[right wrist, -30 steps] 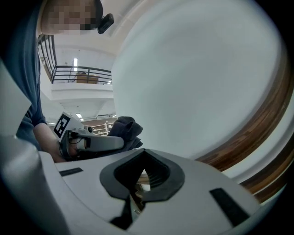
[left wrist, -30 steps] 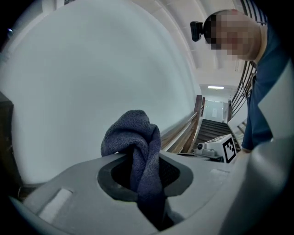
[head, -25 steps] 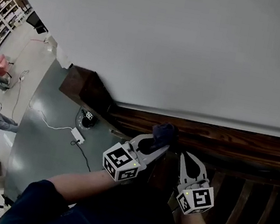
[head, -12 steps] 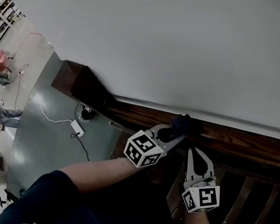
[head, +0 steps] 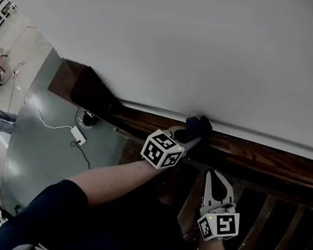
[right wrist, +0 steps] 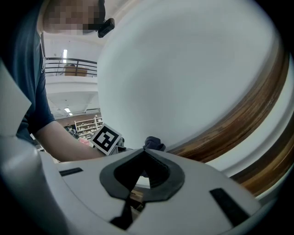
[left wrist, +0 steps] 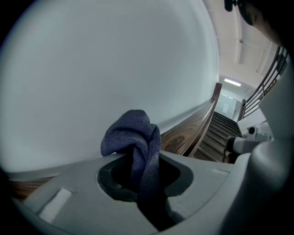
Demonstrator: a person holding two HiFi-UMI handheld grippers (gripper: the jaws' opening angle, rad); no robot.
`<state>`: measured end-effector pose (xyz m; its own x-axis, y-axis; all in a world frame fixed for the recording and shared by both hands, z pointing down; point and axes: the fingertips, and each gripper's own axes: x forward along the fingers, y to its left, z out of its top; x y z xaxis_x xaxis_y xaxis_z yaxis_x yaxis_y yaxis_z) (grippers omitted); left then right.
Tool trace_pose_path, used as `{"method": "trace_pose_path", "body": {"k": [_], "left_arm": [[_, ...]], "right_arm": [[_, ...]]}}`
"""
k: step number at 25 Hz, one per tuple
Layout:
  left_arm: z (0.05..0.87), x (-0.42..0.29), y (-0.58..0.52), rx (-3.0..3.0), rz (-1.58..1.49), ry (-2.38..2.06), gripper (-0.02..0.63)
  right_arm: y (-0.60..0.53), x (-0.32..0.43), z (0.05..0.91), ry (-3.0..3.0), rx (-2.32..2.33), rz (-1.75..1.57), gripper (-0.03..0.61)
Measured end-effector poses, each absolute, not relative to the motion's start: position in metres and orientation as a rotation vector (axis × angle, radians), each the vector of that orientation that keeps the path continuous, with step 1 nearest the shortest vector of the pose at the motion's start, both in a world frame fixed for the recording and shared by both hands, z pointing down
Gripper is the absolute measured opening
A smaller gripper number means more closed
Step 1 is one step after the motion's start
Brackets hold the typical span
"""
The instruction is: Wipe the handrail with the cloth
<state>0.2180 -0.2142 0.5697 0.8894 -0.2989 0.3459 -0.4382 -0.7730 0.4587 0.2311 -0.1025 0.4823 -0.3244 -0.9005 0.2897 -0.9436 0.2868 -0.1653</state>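
Observation:
A dark wooden handrail [head: 270, 160] runs along the white wall. My left gripper [head: 193, 133] is shut on a bunched dark blue cloth [head: 199, 125], which rests on top of the rail by the wall. In the left gripper view the cloth [left wrist: 136, 142] bulges out between the jaws, with the handrail [left wrist: 190, 133] running away down the stairs. My right gripper [head: 215, 176] hangs below the rail, its jaws shut with nothing between them. From the right gripper view the cloth [right wrist: 154, 143] and the handrail [right wrist: 239, 121] lie ahead.
Balusters [head: 272, 231] stand under the rail at the right. The rail ends at a dark newel post [head: 88, 88] on the left. On the grey floor below lie a white power strip [head: 75, 134] with its cable and a round device [head: 87, 118].
My left gripper has slid the cloth along the rail and up onto its top, against the wall. The right gripper has dropped lower, away from the rail.

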Motion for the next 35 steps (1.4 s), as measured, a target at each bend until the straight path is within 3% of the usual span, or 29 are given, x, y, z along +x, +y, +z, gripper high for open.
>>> {"method": "trace_pose_path", "body": {"k": [35], "left_arm": [[0.688,0.043,-0.300,2.409,0.366,-0.819,0.083]], "right_arm": [[-0.194,0.101,0.531,-2.534,1.411,0.451,0.008]]}}
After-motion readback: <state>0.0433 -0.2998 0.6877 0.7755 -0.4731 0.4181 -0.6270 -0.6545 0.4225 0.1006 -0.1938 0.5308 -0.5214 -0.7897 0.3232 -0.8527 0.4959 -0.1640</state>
